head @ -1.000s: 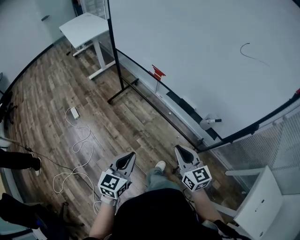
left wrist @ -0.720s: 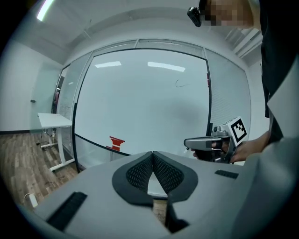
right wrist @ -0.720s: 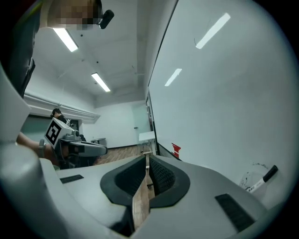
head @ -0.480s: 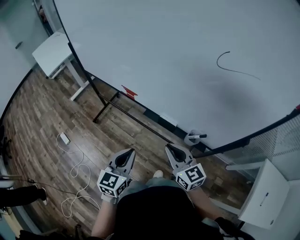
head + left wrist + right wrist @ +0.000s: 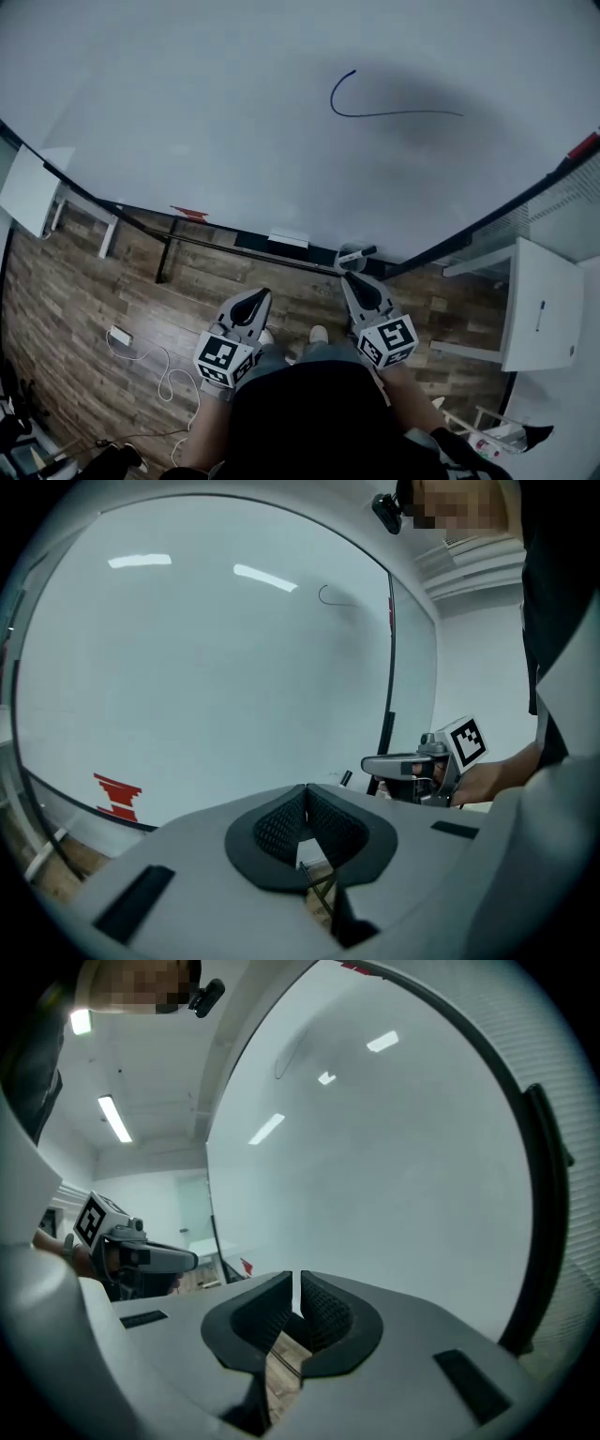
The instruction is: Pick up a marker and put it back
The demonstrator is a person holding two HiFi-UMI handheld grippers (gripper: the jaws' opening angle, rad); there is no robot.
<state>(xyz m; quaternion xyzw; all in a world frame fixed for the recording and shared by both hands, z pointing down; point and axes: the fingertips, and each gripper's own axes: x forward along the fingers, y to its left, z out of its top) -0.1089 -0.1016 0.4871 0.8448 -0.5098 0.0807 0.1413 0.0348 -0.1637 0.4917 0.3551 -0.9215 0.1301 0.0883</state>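
Observation:
A black marker point(image 5: 361, 252) lies in a small white holder point(image 5: 349, 257) on the whiteboard's bottom ledge; in the left gripper view it is a small dark stick point(image 5: 345, 778). My right gripper point(image 5: 352, 282) points at the holder, its tip just short of it, jaws shut with nothing between them point(image 5: 297, 1283). My left gripper point(image 5: 253, 302) hangs lower left, over the floor, shut and empty too point(image 5: 306, 795). A curved pen line point(image 5: 375, 105) is drawn on the whiteboard point(image 5: 206, 112).
A white eraser point(image 5: 288, 239) and a red sticker point(image 5: 189, 213) sit along the board's lower edge. A white desk point(image 5: 28, 187) stands far left and white furniture point(image 5: 539, 300) at right. A cable point(image 5: 159, 373) lies on the wooden floor.
The head view has swung up and nearer to the whiteboard, which now fills the picture. Both grippers stay shut; the right one's tip has come close to the marker holder.

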